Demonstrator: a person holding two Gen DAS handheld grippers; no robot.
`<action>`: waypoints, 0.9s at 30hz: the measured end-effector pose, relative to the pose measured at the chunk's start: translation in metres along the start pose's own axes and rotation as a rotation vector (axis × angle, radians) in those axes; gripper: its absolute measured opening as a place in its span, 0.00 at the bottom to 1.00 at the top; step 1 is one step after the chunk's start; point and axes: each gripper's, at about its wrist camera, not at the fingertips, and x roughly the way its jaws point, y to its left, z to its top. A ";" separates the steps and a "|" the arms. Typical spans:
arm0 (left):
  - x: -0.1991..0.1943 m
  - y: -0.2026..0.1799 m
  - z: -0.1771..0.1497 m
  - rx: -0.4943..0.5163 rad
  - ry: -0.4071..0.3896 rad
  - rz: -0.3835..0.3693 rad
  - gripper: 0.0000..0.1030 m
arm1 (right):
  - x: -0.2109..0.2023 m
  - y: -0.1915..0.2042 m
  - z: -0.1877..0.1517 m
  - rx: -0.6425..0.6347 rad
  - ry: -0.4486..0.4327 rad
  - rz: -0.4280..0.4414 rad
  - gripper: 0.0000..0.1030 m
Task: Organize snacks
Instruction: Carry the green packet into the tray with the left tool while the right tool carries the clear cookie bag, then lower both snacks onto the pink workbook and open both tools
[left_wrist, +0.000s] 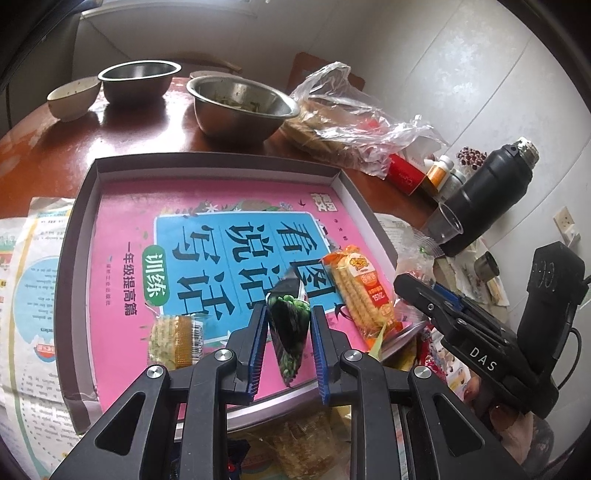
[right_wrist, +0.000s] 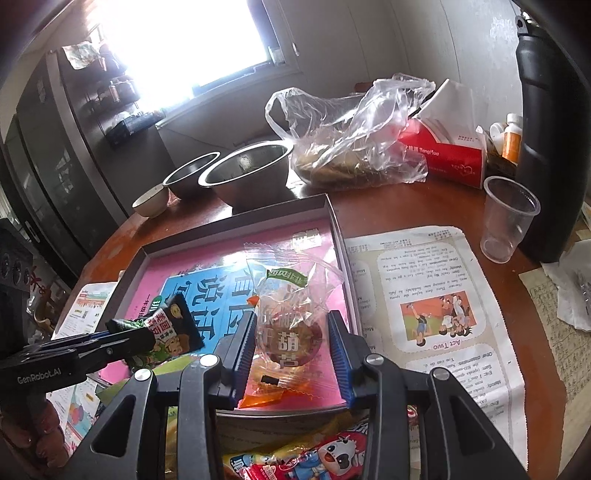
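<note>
Peas packet (left_wrist: 290, 332) lies lengthwise between the left gripper (left_wrist: 289, 347) fingers, gripped or not unclear. Right gripper (right_wrist: 291, 354) fingers, wide apart, straddle a clear snack bag (right_wrist: 291, 321) over the box (right_wrist: 236, 230).

The reddish wooden table (left_wrist: 110, 136) carries a shallow box (left_wrist: 79, 236), newspaper (right_wrist: 436, 295), steel bowls (left_wrist: 240, 107) and a plastic cup (right_wrist: 508, 218)

Snack pile (right_wrist: 295, 458) at the near table edge is mostly hidden under both grippers and cut off by the frame. Black flask (right_wrist: 546, 147) runs off the top right. Whatever's in the plastic bag (right_wrist: 351, 147) is too murky to tell.
</note>
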 end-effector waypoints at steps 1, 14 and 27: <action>0.001 0.001 -0.001 -0.001 0.003 -0.001 0.23 | 0.001 0.000 -0.001 0.001 0.003 0.001 0.38; 0.009 0.004 -0.004 -0.008 0.036 -0.004 0.23 | 0.009 0.000 -0.002 0.004 0.029 0.001 0.38; 0.013 0.003 -0.006 -0.009 0.050 -0.010 0.24 | 0.008 -0.005 -0.001 0.031 0.030 -0.020 0.39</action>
